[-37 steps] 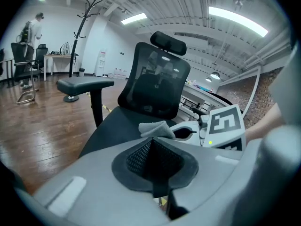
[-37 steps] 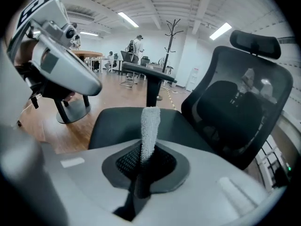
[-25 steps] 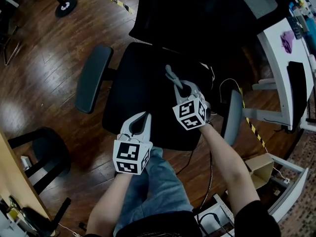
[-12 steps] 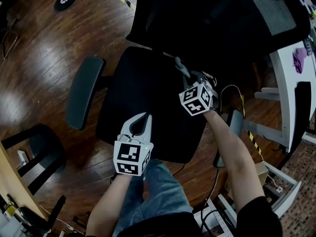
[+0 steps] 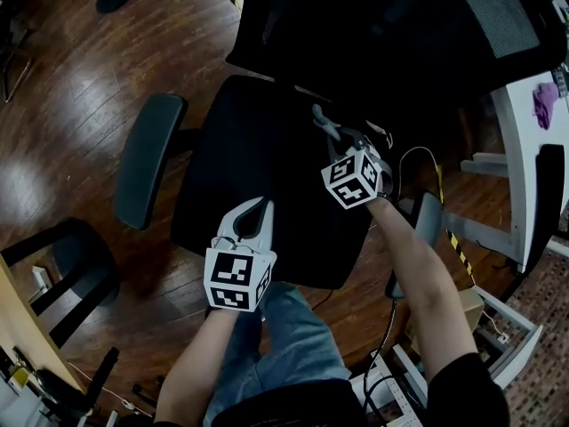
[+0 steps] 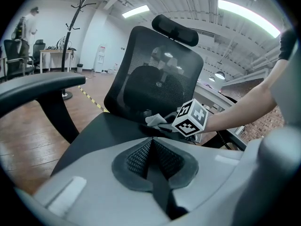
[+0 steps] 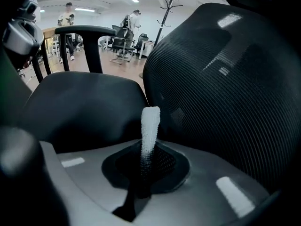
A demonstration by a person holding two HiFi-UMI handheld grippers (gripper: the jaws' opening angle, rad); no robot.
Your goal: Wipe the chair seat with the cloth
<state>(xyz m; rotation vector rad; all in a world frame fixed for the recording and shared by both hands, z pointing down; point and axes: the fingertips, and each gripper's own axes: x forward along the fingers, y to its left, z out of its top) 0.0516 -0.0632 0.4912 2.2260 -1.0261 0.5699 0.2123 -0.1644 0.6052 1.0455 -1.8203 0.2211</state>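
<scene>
Two tongs hang over the chair seat [image 5: 258,149]. The right tongs [image 5: 331,133], at the rear right of the seat, are clamped shut on the cloth [image 5: 318,116], with a pale strip of it sticking out past their tips. The cloth is over the back of the seat, just in front of the mesh backrest [image 5: 382,34]; whether it presses on the seat cannot be told. In the right gripper view the cloth [image 7: 150,124] is a narrow band. Its long axis runs straight out along the tongs and its free end points toward the line where seat and backrest meet.

The left tongs [image 5: 256,213] are over the front edge of the seat, well apart from the cloth, jaws pressed together with nothing between them.

An armrest [image 5: 147,172] stands out from the left side of the seat, and a second armrest [image 5: 427,216] is on its right, near the person's right forearm. Right of the seat a white bench [image 5: 520,163] carries a purple item [image 5: 544,103]. The backrest rises close behind the cloth.
</scene>
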